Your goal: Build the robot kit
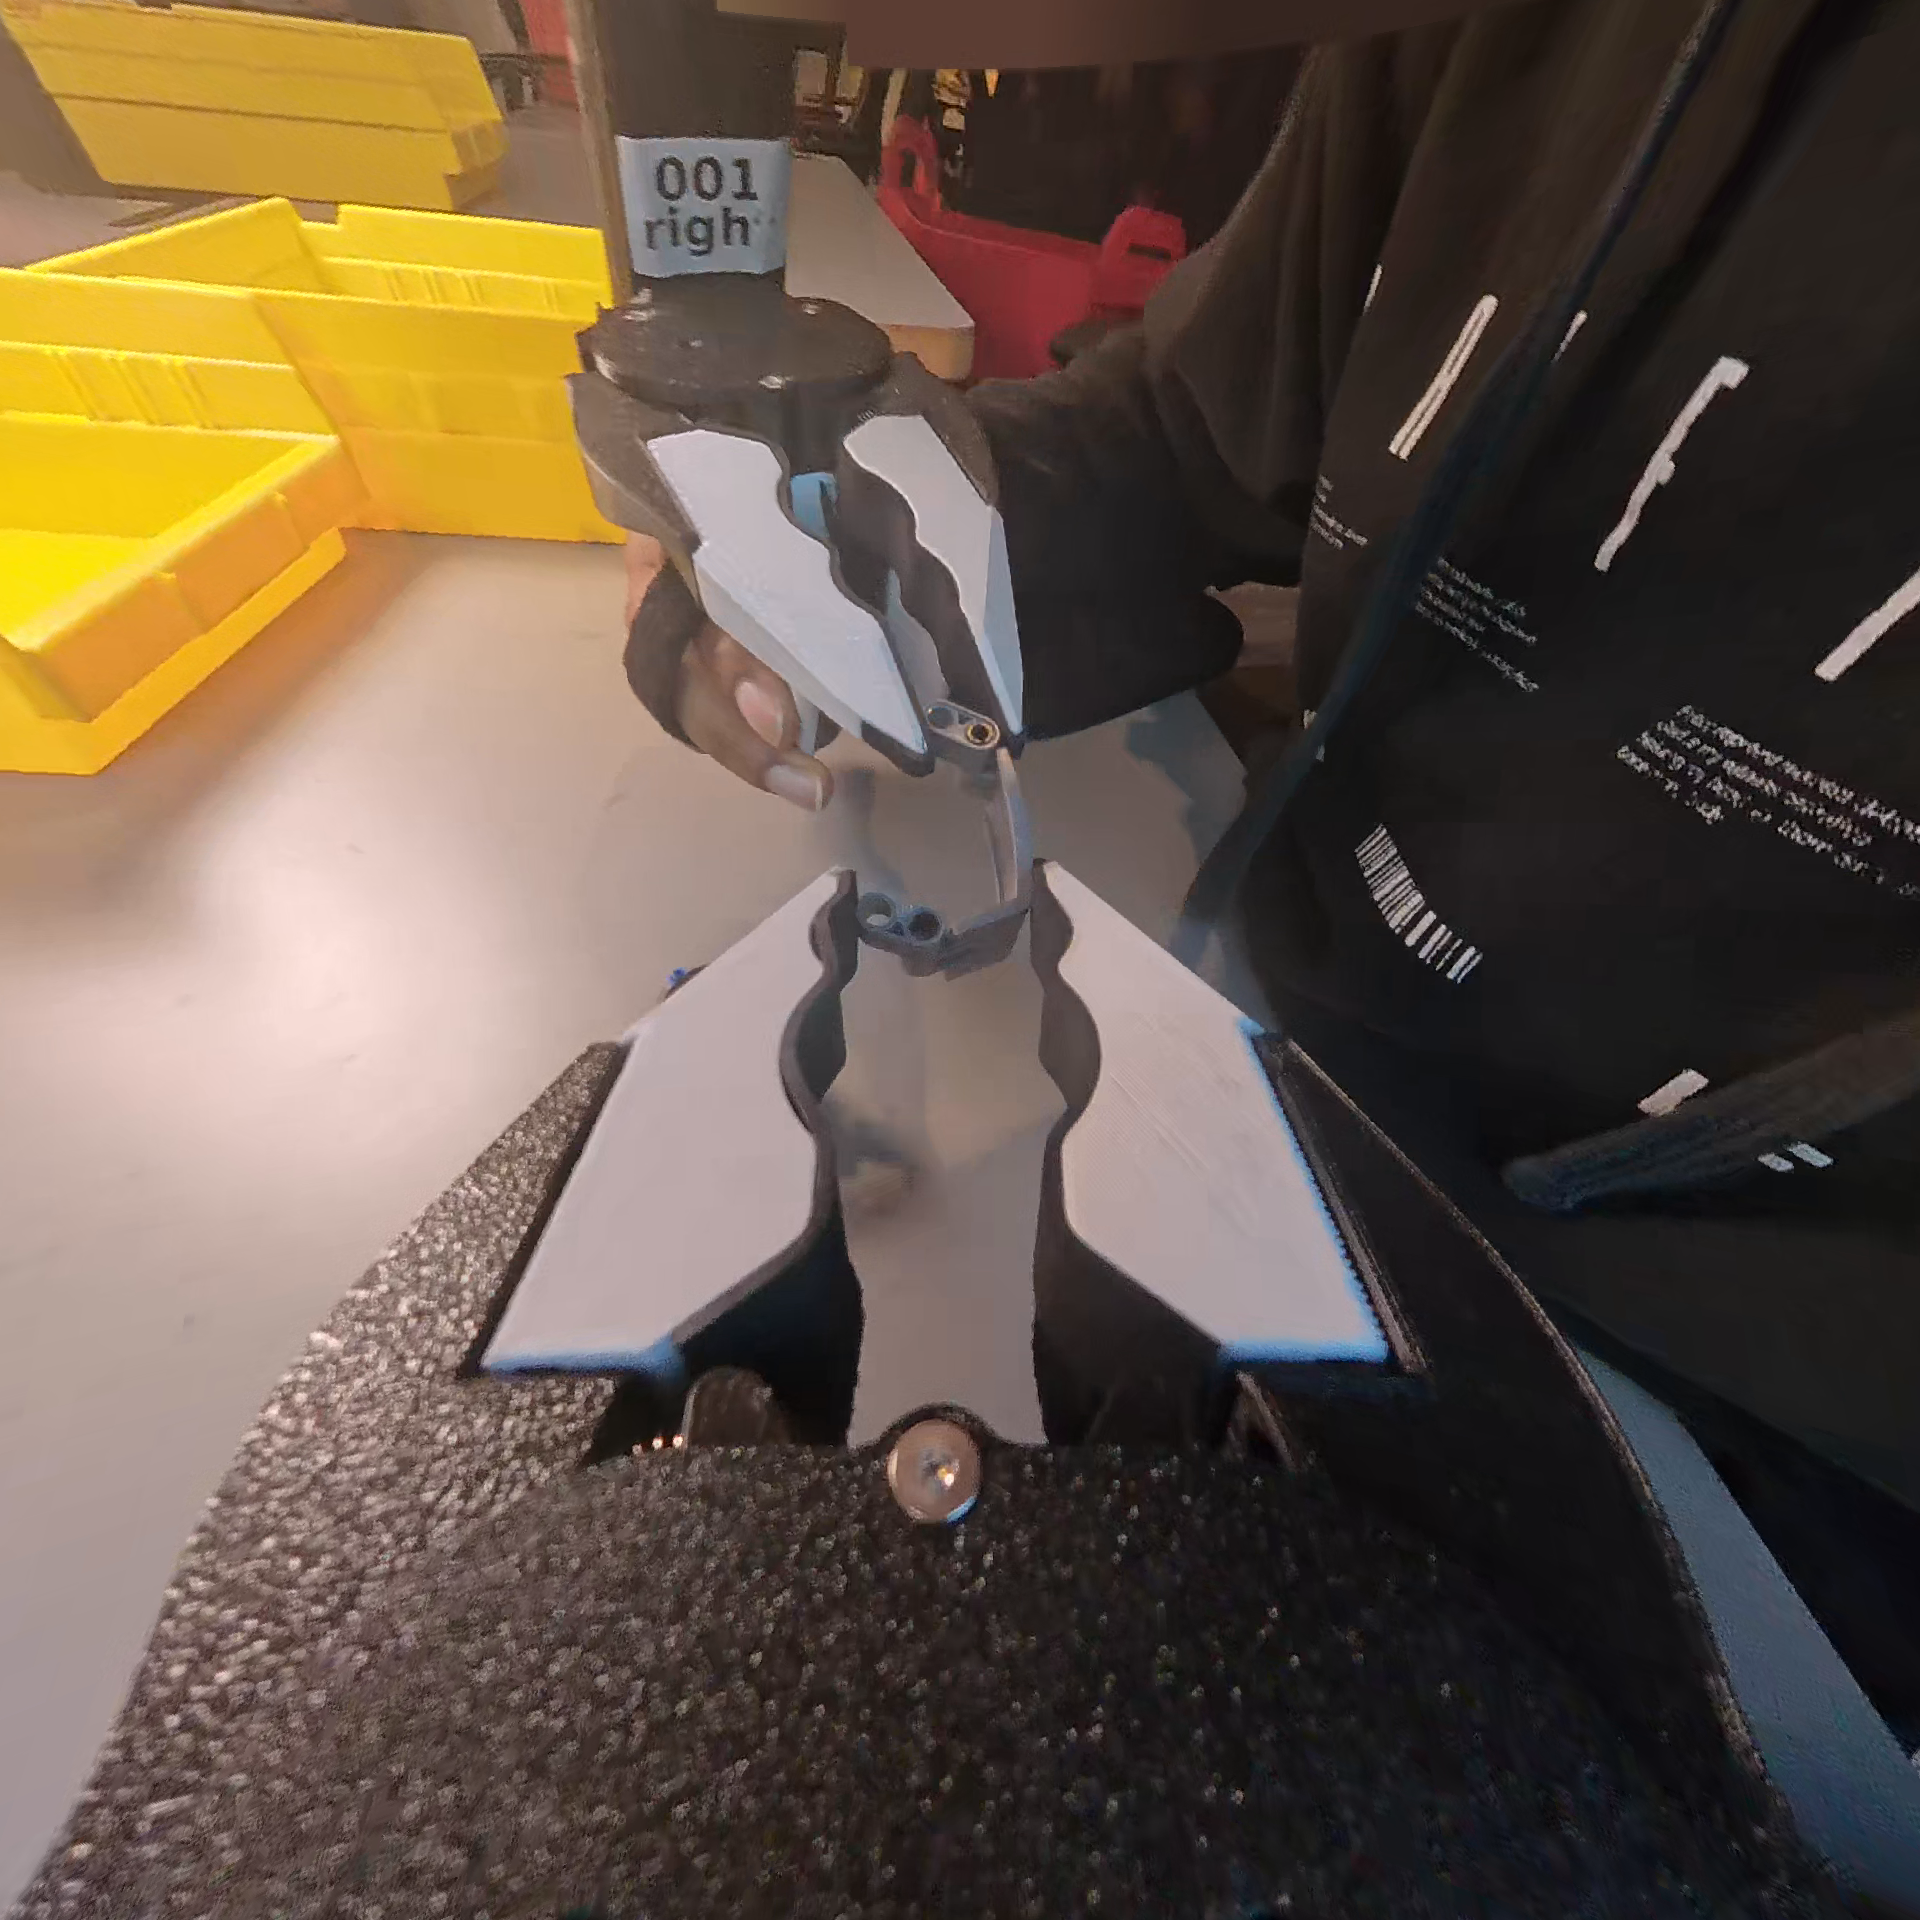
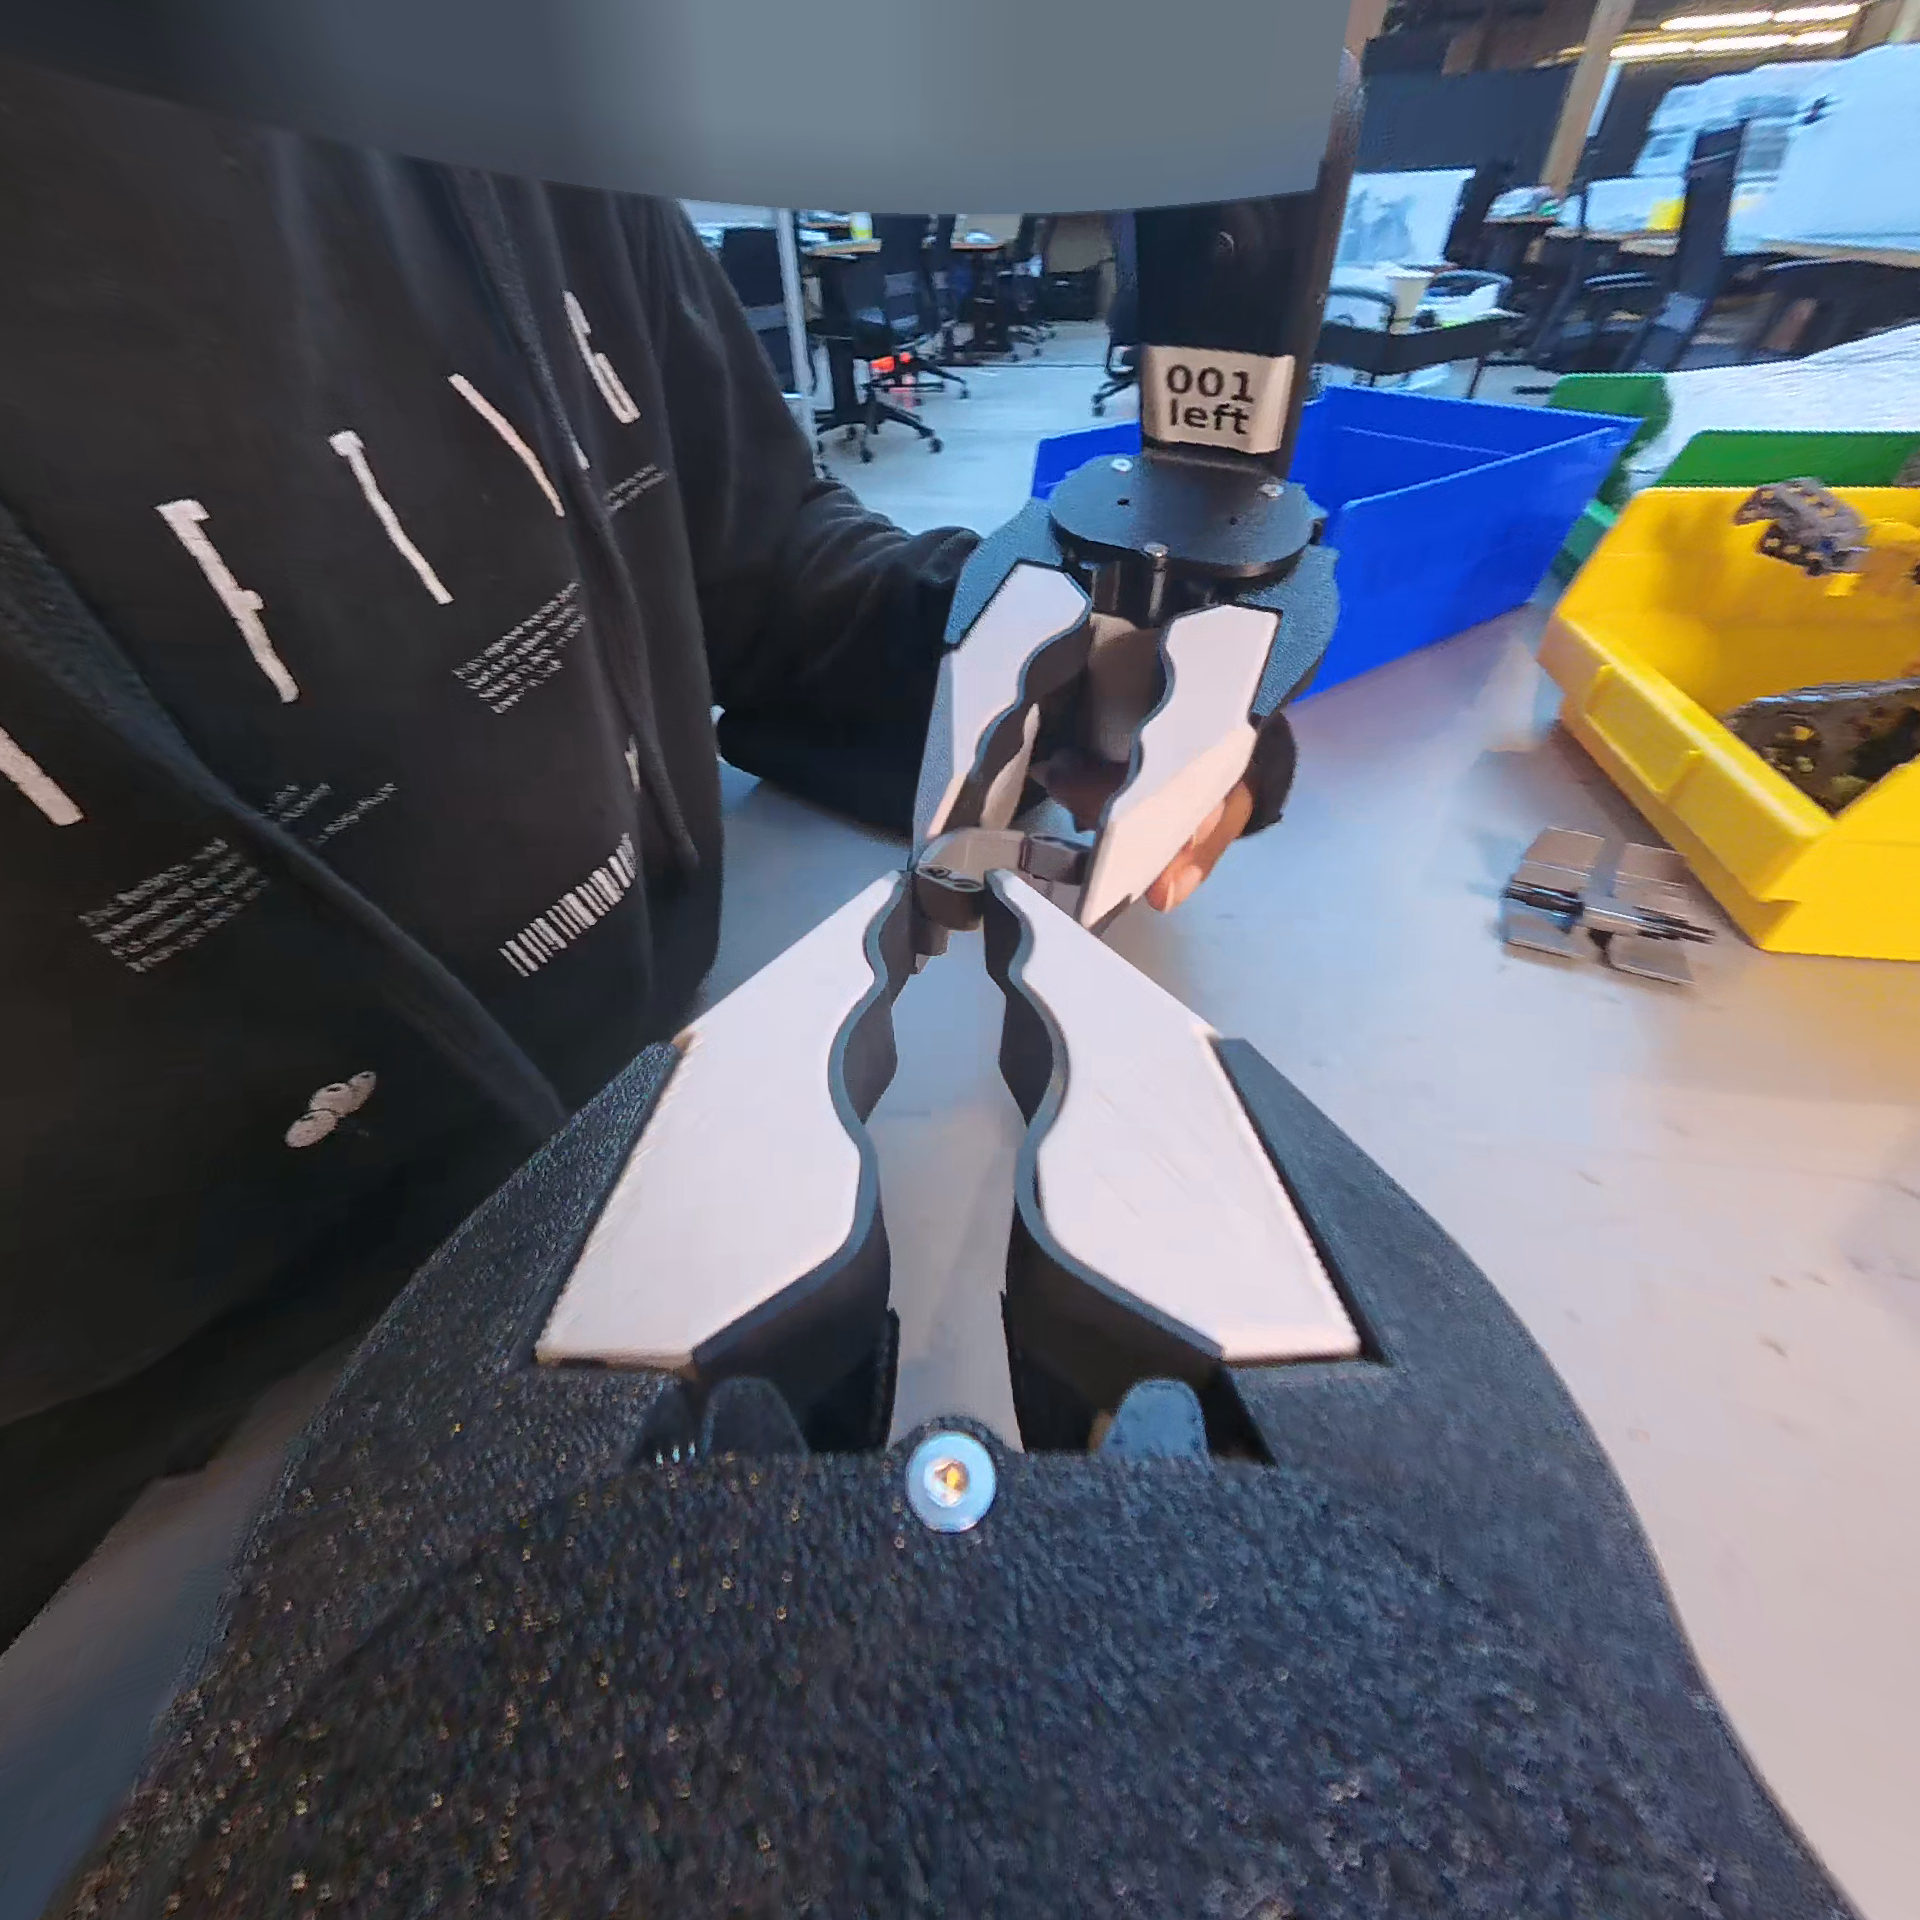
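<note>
Left tool (image 1: 940,904) pinching dark link (image 1: 904,930); right tool (image 2: 951,883) pinching second link (image 2: 951,871), frame centre, above tabletop (image 2: 1455,1143). Links touching, joint state unclear. Yellow bin (image 2: 1662,748) right, holding dark chain (image 2: 1839,738). Blue bin (image 2: 1455,520) behind, contents unseen.

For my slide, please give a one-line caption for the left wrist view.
Two grey-fingered tools, left and right, each pinch one end of a curved grey plastic chain-link strip above a pale table.
</note>
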Tool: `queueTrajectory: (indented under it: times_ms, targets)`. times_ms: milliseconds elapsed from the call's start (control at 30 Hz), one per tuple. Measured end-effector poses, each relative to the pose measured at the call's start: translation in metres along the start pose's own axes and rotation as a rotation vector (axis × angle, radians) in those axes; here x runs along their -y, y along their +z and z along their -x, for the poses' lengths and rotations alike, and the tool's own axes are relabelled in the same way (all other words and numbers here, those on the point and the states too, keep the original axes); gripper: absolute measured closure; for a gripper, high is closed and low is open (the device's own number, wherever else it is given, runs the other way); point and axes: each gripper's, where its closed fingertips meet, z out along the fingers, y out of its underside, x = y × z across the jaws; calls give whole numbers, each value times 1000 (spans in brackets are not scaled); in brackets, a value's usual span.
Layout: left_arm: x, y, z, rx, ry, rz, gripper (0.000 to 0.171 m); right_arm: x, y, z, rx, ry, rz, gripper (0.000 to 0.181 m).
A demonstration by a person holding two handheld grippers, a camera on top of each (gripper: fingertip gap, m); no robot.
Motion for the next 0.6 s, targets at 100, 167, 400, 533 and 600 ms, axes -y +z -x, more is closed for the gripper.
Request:
queueTrajectory:
  times_ms: [100, 167, 400, 533, 600]
  targets:
    - [-1, -1, 6, 42, -6, 12, 139, 0, -2, -7, -51, -17, 7, 168]
    - [1, -3, 9, 65, -14, 7, 139, 1, -3, -11, -78, -21, 4, 169]
    - [5, -7, 19, 135, -21, 2, 140, 2, -6, -22, -151, -31, 2, 168]
    - [1, -7, 21, 142, -19, 16, 140, -3, -6, -25, -166, -14, 20, 164]
    - [1, -6, 20, 139, -15, 20, 140, -6, -7, -25, -168, -9, 53, 151]
